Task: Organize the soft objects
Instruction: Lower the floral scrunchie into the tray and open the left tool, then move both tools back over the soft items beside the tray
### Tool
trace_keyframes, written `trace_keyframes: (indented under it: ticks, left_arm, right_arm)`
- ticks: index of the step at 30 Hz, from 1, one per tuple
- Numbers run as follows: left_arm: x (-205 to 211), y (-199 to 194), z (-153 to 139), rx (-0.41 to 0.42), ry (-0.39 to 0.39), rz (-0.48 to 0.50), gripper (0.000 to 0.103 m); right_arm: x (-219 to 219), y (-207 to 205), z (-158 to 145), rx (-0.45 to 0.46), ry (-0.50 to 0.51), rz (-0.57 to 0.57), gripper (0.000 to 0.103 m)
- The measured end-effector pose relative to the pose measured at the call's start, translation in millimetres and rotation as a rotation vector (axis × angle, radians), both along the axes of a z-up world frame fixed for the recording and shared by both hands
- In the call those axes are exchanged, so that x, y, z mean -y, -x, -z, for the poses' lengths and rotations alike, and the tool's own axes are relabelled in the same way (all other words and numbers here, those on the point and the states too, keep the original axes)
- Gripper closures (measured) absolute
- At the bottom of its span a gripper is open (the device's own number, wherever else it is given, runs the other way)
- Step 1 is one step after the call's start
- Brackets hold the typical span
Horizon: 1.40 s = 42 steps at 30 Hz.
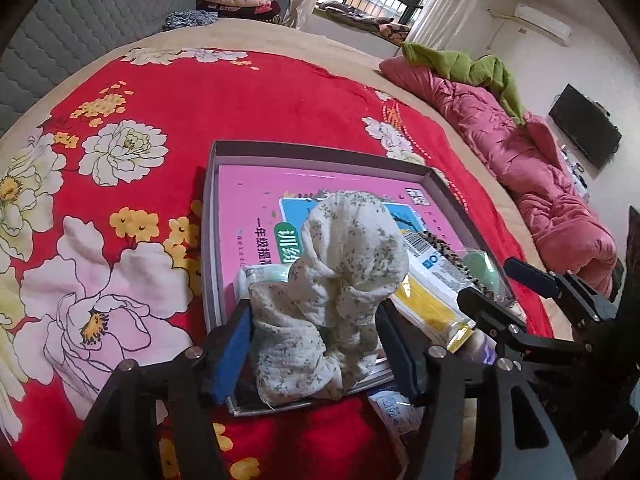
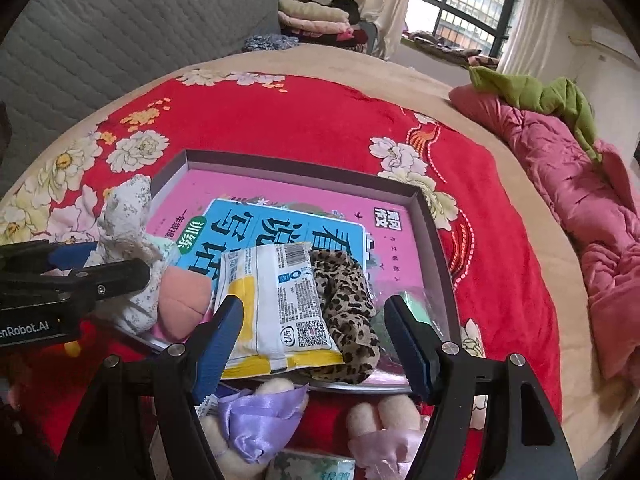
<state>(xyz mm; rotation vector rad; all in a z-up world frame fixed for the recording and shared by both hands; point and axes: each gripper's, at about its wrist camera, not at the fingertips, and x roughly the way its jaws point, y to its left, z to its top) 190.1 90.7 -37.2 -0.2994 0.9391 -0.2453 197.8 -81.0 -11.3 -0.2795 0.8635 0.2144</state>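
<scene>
A red floral blanket [image 1: 248, 92] is spread over the bed, and a pink quilt [image 1: 520, 160] is bunched along its far right edge. Near the middle of the blanket a shallow grey box [image 2: 436, 232] is placed, with a pink workbook [image 1: 256, 196] lying flat on its floor. At the near left corner of the box a crumpled cream cloth with small green print [image 1: 340, 280] is seen standing roughly upright: its long axis runs near to far and upward, with the rounded top tilted toward the far side and the base resting on the near rim. The left gripper [image 1: 316, 356] is positioned around the base of this cloth; its jaws are spread apart and no pressing of the pads on the fabric is visible, though whether the left pad touches cannot be told. In the near right part of the box a white and yellow wipes packet [image 2: 276, 312] is laid flat, long axis near to far, with a leopard-print cloth [image 2: 352, 320] just beside it on the right and partly under it. The right gripper [image 2: 316, 340] is held over these two items with its jaws wide apart and nothing clamped. A plush toy in purple satin [image 2: 256, 424] lies on the blanket at the near edge.
</scene>
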Motion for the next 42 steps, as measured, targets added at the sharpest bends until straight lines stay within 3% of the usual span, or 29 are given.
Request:
trace_keyframes:
  ticks: [19,29,35,42]
  left_arm:
    - [-11.4,13.8,-24.8,0.123,0.057,-0.037,0.037]
    - [-13.7,21.3,-29.9,0.143,0.043,-0.074,0.037]
    - [-8.8,31.8,-41.4,0.224,0.052,-0.075,0.036]
    - [-4.7,41.4,-46.8,0.221,0.002,-0.108,0.036]
  right_arm:
    - [24.3,12.6,-28.8,0.055,-0.061,0.034,0.029]
    - [42.5,18.6,-35.8,0.064,-0.098,0.073,0.029]
    - [51.7,26.4,-45.0,0.084,-0.12,0.082,0.029]
    - [62.8,34.8,-53.9,0.101,-0.145,0.087,0.029]
